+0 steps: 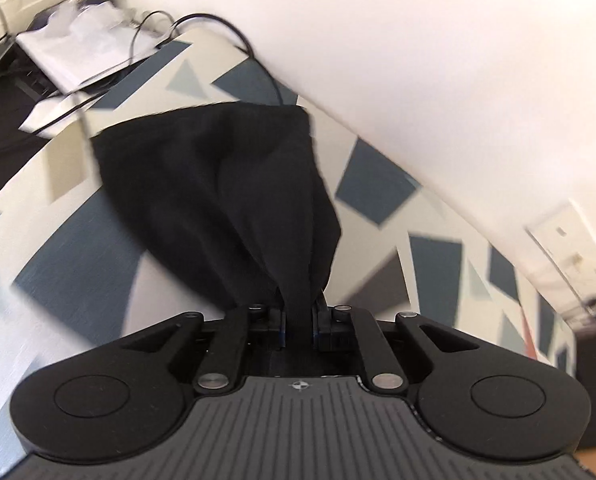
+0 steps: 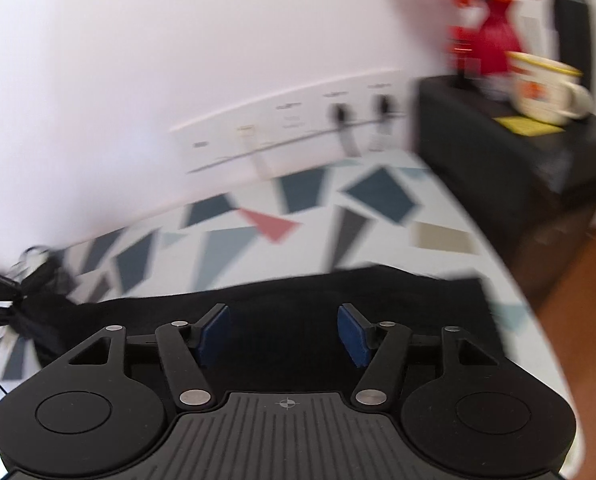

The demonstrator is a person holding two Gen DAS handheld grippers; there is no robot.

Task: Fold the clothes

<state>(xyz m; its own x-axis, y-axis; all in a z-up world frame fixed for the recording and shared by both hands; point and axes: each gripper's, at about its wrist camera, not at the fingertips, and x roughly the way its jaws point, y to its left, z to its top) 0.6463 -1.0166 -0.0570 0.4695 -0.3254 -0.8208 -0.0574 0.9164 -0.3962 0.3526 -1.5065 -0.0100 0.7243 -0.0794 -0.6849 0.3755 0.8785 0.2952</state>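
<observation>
Left gripper [image 1: 298, 326] pinching black garment [image 1: 225, 184] — right gripper [image 2: 283, 334] jaws apart, empty.

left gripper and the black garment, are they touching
Touching. The left wrist view shows the left gripper closed on a bunched end of the black garment, cloth pinched between its fingers.

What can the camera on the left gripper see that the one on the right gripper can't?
Only the left wrist view shows the left gripper shut on a bunched end of the black garment, plus black cables near the wall. Only the right wrist view shows the right gripper open above the cloth, a mug and a red vase on a dark cabinet. Both show the garment, the patterned table cover and the white wall.
</observation>
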